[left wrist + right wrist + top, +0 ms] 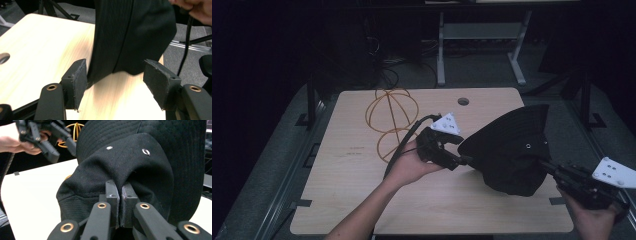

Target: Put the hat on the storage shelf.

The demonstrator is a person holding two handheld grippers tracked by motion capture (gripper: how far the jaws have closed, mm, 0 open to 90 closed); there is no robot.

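Dark room, wooden table [352, 170]: right fingers [120, 195] pinch black hat [512, 150], left fingers [80, 80] apart.

Each gripper is matte black. The left gripper [466, 160] carries a grey 3-cornered plate [446, 123] with small holes behind its jaws, and a black cable [404, 142] trails back from it. The right gripper [121, 195] bears a like plate [615, 172]. Brass-ringed rivets [102, 205] sit in the linkage bars below the jaws, whose flat pads [160, 81] are rough dark foam. Both forearms are bare, without sleeves.

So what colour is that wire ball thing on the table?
Orange. The wire ball shows best in the high view, behind the left gripper.
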